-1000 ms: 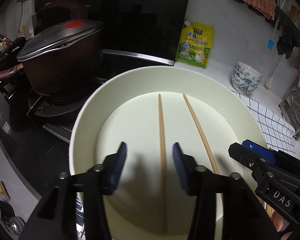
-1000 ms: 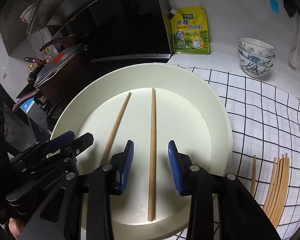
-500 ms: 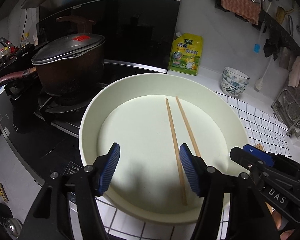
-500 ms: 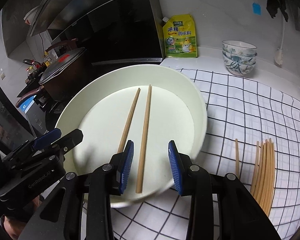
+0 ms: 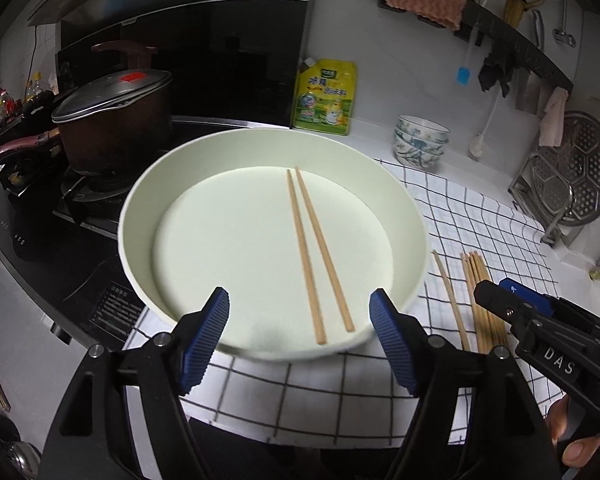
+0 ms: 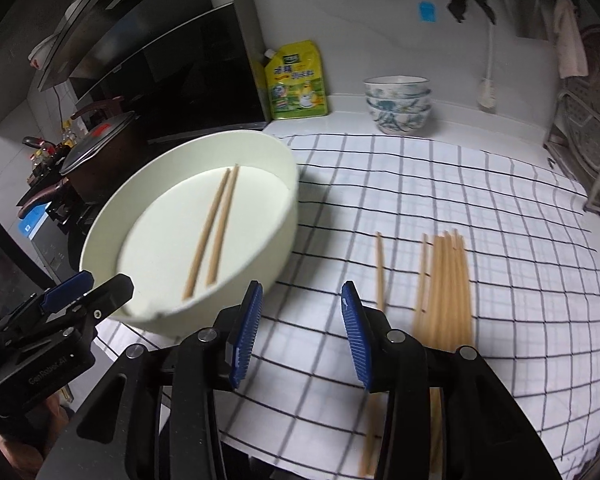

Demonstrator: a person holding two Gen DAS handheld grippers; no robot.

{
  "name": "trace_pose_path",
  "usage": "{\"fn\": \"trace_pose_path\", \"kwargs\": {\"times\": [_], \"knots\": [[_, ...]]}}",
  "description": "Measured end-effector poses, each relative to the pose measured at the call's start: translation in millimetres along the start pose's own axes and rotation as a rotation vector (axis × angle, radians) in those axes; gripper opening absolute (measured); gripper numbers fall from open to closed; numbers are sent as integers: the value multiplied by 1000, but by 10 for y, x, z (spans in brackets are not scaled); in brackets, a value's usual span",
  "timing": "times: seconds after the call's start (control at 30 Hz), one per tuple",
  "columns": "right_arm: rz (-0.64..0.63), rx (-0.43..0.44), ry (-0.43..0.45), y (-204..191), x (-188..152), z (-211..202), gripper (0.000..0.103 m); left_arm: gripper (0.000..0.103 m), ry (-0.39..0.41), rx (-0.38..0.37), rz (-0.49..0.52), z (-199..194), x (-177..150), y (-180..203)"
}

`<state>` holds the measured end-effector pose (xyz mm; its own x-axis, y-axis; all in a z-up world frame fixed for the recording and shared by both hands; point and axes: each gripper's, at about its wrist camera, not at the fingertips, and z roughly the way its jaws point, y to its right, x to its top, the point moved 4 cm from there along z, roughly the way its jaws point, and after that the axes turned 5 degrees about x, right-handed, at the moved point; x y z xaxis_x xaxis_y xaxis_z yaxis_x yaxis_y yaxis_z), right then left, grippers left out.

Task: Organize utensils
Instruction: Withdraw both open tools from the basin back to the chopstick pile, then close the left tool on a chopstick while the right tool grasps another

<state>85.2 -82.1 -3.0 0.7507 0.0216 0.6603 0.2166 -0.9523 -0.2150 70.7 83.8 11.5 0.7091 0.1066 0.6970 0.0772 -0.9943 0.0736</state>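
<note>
Left wrist view first: the left hand-held gripper (image 5: 299, 332) hangs over the near rim of the bowl (image 5: 140, 216), its jaws wide and opening further, with nothing pressed between the pads. Two chopsticks (image 5: 314, 252) lie side by side on the bowl's floor, right of its centre, their long axes running near to far and their near tips close to the near wall. They sit just ahead of this gripper, slightly toward its right finger.

Further right, past the bowl's wall, a single chopstick (image 6: 380, 268) lies alone on the checked cloth (image 6: 500, 240) that covers the worktop, and just right of it lies the bundle (image 6: 448, 284) of loose chopsticks, packed close together. All of them also run near to far, roughly parallel to the pair in the bowl.

In the right wrist view, the right hand-held gripper (image 6: 302, 336) hovers over bare cloth between the bowl and the single chopstick, jaws parted, opening, and empty. The single chopstick lies just right of its right finger, the bundle a little beyond.

So the right hand is clearly nearer the loose chopsticks, and the left is nearer the bowl. Since the sticks run along the line the gripper points, its jaws would likely close across a stick's width without much wrist turn, after a short shift to the right.
</note>
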Motion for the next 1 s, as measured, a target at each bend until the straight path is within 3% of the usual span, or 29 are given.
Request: {"fn": "trace_pose_path", "kwargs": {"times": [0.33,0.53,1.0], "knots": [[52,-108,-20,587,-480,-287,49,80,33,-76,60,-192,-190,493],[84,-173,-36,941,-700,-383,52,82,2,-109,90,-143,-329,779],[93,-230,-76,1366,-816,-231,53,88,-73,-112,150,124,-572,1226]]}}
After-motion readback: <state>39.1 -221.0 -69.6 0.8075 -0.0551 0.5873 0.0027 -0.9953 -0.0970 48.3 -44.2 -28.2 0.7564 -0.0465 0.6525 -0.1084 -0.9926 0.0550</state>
